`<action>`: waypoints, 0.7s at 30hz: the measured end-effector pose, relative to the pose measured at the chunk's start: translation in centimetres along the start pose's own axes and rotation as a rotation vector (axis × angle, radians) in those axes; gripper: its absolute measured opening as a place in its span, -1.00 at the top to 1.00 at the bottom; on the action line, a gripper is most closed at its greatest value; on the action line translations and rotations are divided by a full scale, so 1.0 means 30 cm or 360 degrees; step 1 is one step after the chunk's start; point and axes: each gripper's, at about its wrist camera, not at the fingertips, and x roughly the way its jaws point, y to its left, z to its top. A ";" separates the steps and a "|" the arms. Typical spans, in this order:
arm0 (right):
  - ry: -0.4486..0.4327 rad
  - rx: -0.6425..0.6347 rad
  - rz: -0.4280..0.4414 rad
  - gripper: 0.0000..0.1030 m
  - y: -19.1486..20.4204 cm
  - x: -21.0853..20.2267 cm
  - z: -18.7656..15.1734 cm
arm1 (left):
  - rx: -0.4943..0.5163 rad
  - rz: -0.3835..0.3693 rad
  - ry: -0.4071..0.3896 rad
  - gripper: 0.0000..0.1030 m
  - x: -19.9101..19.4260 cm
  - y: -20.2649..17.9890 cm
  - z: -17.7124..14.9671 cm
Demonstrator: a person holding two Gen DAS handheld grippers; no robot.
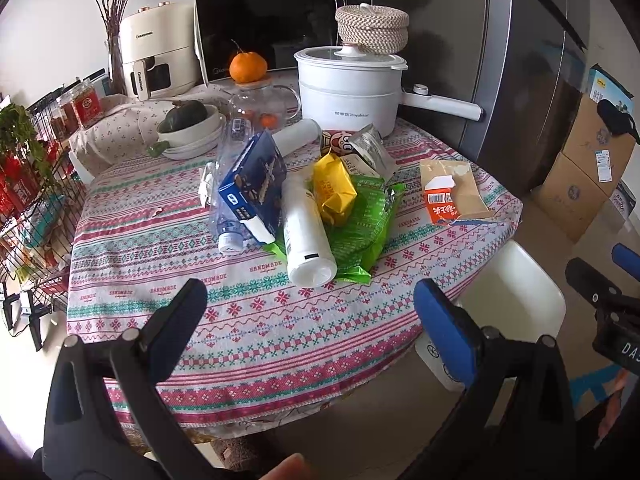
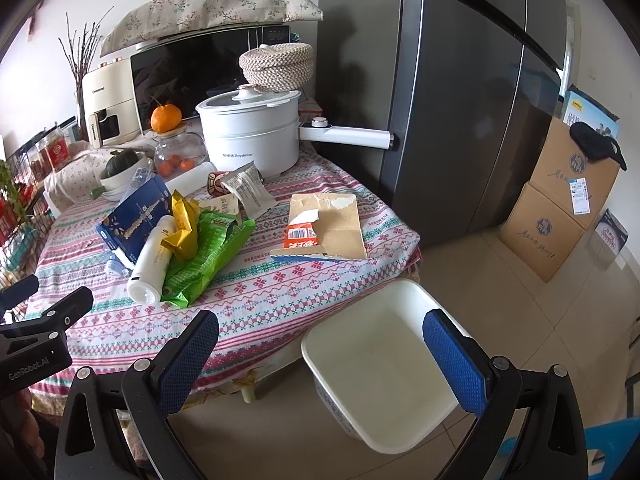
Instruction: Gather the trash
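A heap of trash lies mid-table: a white bottle (image 1: pixel 306 232) (image 2: pixel 150 262) on its side, a green bag (image 1: pixel 362 220) (image 2: pixel 208 252), a yellow wrapper (image 1: pixel 334 194) (image 2: pixel 184 228), a blue box (image 1: pixel 256 184) (image 2: pixel 134 220), a crushed clear bottle (image 1: pixel 230 200) and a silver wrapper (image 1: pixel 372 152) (image 2: pixel 248 192). A torn orange carton (image 1: pixel 452 194) (image 2: pixel 324 228) lies apart on the right. My left gripper (image 1: pixel 310 300) hangs open and empty over the table's near edge. My right gripper (image 2: pixel 322 336) is open and empty above a white bin (image 2: pixel 380 364) (image 1: pixel 520 280) on the floor.
At the table's back stand a white electric pot (image 1: pixel 348 92) (image 2: pixel 252 136), a glass jar (image 1: pixel 260 104), a bowl (image 1: pixel 188 128), a microwave (image 1: pixel 276 24) and an air fryer (image 1: pixel 156 52). A grey fridge (image 2: pixel 460 100) and cardboard boxes (image 2: pixel 560 208) are right; a wire rack (image 1: pixel 32 200) is left.
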 end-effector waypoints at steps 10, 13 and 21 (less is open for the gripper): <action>0.0055 -0.0049 0.0023 -1.00 -0.038 0.031 0.093 | 0.0116 -0.0234 0.0244 -0.99 0.090 0.018 0.117; 0.0137 0.0020 0.0096 -1.00 -0.082 0.071 0.154 | 0.0168 -0.0310 0.0338 -0.99 0.151 0.008 0.170; 0.0242 0.0195 0.0286 -1.00 -0.192 0.218 0.214 | 0.0052 -0.0367 0.0640 -0.67 0.416 0.014 0.215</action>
